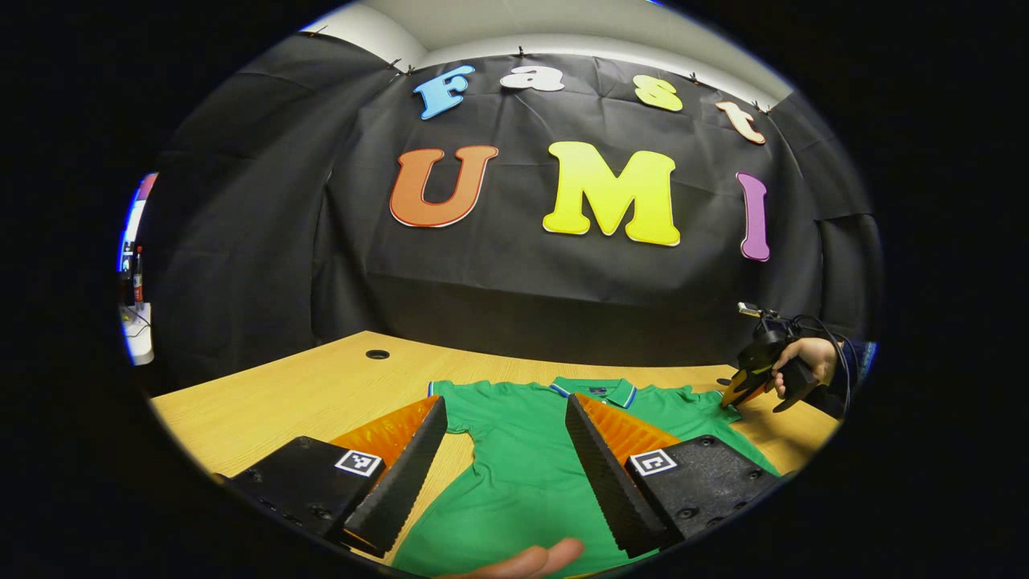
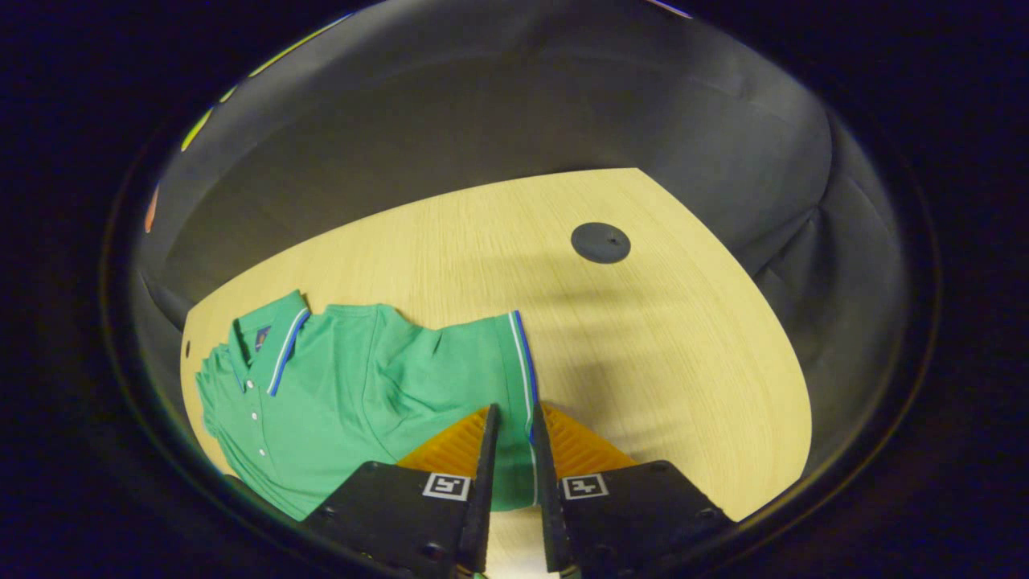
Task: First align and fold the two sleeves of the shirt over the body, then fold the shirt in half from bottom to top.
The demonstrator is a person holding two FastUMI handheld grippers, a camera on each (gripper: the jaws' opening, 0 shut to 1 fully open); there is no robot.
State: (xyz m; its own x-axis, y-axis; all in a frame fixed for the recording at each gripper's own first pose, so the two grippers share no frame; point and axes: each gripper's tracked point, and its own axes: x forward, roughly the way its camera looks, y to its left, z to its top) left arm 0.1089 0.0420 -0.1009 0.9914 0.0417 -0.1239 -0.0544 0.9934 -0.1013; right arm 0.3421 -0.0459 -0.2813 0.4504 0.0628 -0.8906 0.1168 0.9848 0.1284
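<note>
Between right gripper (image 2: pixel 512 426) fingers, pinched shirt (image 2: pixel 354 386) sleeve cuff; left gripper (image 1: pixel 506 418) spread above body.

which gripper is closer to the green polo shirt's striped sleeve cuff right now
Right. The right gripper is closed on the sleeve cuff; the left gripper hovers open over the shirt's body.

One green polo shirt (image 1: pixel 522 458), one wooden table (image 1: pixel 321 394) with one cable grommet (image 2: pixel 600 242), two grippers: left gripper (image 1: pixel 506 426), right gripper (image 2: pixel 512 426).

Green collared shirt (image 1: pixel 522 450), flat, unfolded
</note>
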